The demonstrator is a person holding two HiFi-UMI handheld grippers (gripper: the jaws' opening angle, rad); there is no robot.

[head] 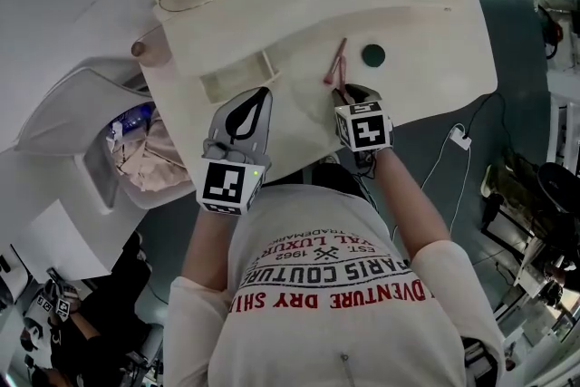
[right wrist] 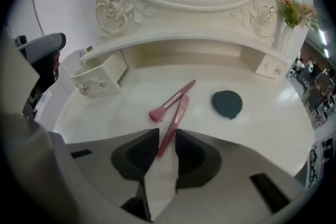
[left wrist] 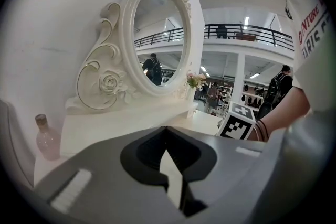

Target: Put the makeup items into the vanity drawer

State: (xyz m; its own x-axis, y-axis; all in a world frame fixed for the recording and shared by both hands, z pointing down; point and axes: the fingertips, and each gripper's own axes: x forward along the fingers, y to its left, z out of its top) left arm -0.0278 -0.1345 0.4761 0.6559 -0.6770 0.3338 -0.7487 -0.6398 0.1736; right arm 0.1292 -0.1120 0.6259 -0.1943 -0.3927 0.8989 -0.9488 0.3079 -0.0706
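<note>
Down toward the front edge of the vanity top (head: 435,32), the right gripper (right wrist: 167,134) has its jaws partly open around the handle of one pink brush (right wrist: 176,120). The left gripper (left wrist: 166,131) is closed, holding nothing, near the open drawer (head: 236,82).

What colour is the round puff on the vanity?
Round puff: dark teal, best in right gripper view.

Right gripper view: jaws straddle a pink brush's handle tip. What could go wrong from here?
The right gripper brackets only the handle end of the near brush, so once lifted it may droop or slip. Its head lies against the second brush, which lifting could drag along. The open drawer looks small; the brush may catch its rim.
</note>
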